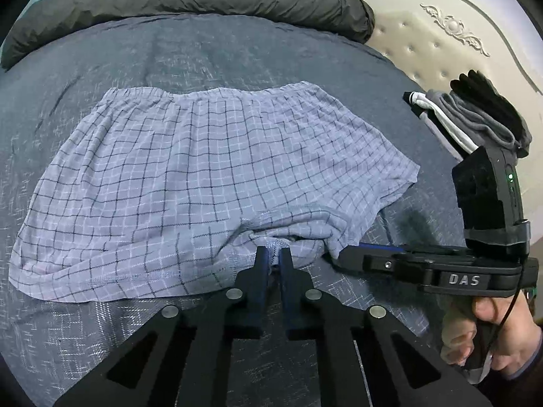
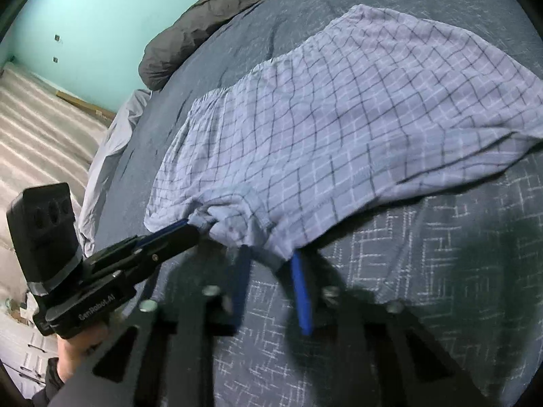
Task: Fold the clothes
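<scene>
Covering bed [image 1: 237, 51]: dark blanket; teal wall [image 2: 95, 10] behind.

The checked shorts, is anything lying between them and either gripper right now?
Nothing visible. The left gripper is shut on the checked shorts at the crotch hem, and the open right gripper straddles the hem just beside it.

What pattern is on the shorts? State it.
The shorts are light lavender-blue with a windowpane check of dark and white lines, clearest in the left wrist view.
</scene>
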A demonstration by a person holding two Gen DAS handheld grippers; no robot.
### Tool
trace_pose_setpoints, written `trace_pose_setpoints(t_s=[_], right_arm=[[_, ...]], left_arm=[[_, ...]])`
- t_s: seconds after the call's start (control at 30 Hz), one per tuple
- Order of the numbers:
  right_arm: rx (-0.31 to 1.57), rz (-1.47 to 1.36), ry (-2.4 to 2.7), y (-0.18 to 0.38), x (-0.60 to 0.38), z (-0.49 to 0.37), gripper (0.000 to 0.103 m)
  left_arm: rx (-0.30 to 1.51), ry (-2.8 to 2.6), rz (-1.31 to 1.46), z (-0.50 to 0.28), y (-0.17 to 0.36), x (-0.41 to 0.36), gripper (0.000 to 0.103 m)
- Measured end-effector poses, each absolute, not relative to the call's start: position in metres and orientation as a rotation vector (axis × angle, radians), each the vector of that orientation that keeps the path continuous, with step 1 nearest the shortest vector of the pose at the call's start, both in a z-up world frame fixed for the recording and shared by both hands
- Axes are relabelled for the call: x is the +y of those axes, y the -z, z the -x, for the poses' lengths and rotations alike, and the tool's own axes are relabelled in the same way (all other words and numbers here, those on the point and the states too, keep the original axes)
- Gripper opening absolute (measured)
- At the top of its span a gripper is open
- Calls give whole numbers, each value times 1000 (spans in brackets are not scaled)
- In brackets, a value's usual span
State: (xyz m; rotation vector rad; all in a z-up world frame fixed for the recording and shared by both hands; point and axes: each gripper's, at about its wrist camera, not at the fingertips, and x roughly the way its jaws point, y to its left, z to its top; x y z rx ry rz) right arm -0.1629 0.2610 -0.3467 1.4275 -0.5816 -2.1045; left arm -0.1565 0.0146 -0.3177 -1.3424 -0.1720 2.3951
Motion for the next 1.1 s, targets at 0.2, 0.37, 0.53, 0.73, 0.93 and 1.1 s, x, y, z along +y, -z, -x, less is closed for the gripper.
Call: trace_pose_setpoints(t_s=[0.2,0.37,0.53,0.73,0.93,1.1], right_arm=[[-560,-1389,2109,340,266,160,2],[-574,-1351,2124,327,279,156,2],[-570,-1331,2095,314,285,149,2],[-473,-1354,2053,312,283,135,2],[-431,-1439,2005,329,286,125,2],[-434,-1461,2027,331,288,124,2]], left_arm=[[-187,-2386,1314,149,310,8,2],[-226,-2372,1296,135,300,-7,2],[-239,-2365,1289,120,293,-16,2],[-204,-2333,1329,102,301,-18,2],[-167,-2300,1368,91,314,-13,2],[-164,-2307,1387,91,319,-11,2]])
